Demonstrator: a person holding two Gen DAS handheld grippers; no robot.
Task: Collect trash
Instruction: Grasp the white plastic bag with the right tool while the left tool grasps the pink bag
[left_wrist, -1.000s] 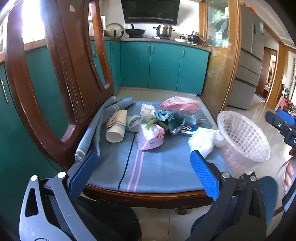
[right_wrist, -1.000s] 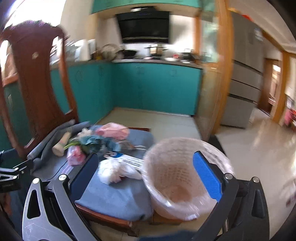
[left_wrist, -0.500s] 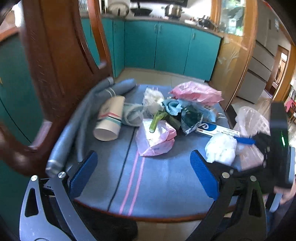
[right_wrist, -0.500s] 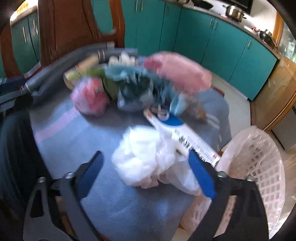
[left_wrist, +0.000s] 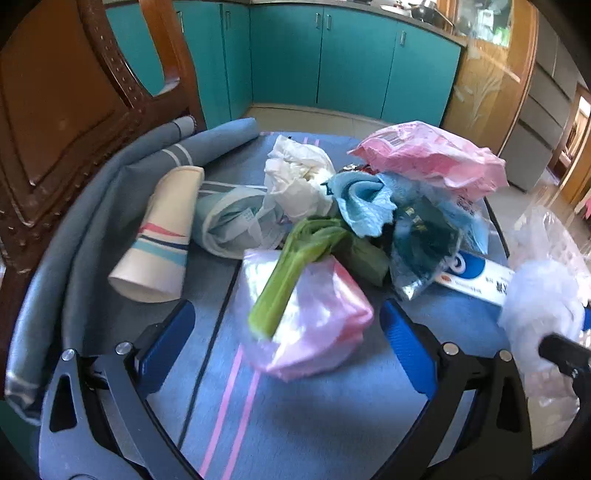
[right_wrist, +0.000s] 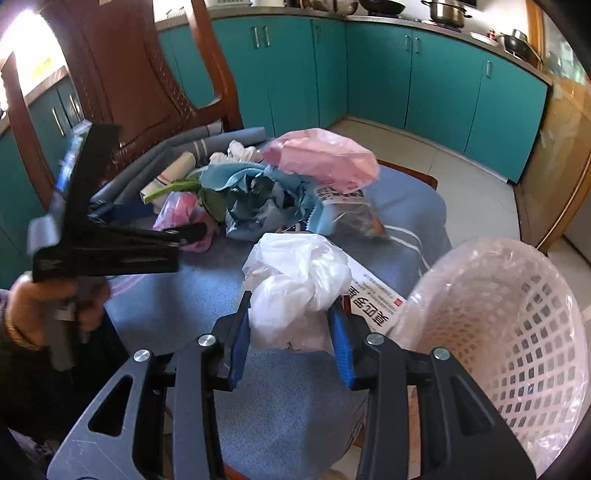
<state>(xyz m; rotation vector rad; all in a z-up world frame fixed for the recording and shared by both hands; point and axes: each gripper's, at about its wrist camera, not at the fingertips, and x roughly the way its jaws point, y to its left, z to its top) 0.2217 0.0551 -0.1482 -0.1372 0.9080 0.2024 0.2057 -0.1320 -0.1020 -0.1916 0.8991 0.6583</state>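
A pile of trash lies on a blue-cushioned chair seat. My left gripper is open around a pink plastic bag with a green vegetable stalk lying on it. A paper cup lies to its left. My right gripper is shut on a crumpled white plastic bag, also seen in the left wrist view. A white mesh basket lined with clear plastic stands just right of it.
More trash lies behind: a large pink bag, blue paper, a white tissue wad, a toothpaste box. The wooden chair back rises at left. Teal cabinets line the far wall.
Both grippers moved forward over the seat. The left gripper's open fingers now flank the pink bag. The right gripper has closed on the white plastic bag.
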